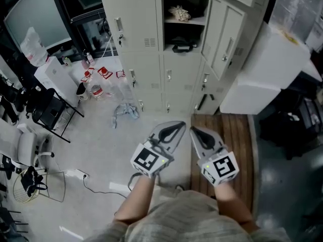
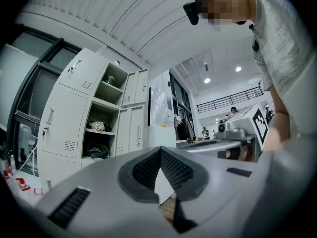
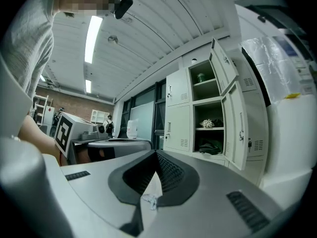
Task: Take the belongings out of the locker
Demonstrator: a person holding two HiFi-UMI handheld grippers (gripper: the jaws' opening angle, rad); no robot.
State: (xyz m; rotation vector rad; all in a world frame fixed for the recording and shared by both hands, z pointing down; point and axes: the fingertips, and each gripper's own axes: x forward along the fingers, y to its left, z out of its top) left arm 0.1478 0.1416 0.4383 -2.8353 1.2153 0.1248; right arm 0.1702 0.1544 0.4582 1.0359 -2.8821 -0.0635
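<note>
Belongings sit in the open locker (image 1: 136, 39): a pale crumpled bundle (image 1: 179, 13) on one shelf, a dark bag (image 1: 182, 47) beneath it, perhaps a green jar (image 3: 200, 77) in the top compartment. Well apart from it, the left gripper (image 1: 174, 130) and right gripper (image 1: 198, 134) hang side by side, jaws closed on nothing.

Wooden board (image 1: 237, 145) on floor, beneath and ahead of right claw (image 1: 194, 129). White box (image 1: 262, 69) ahead-right. Bottles (image 1: 96, 79) and folding chair (image 1: 50, 112) well ahead-left of left claw (image 1: 180, 125). Cable (image 1: 96, 188) left.
</note>
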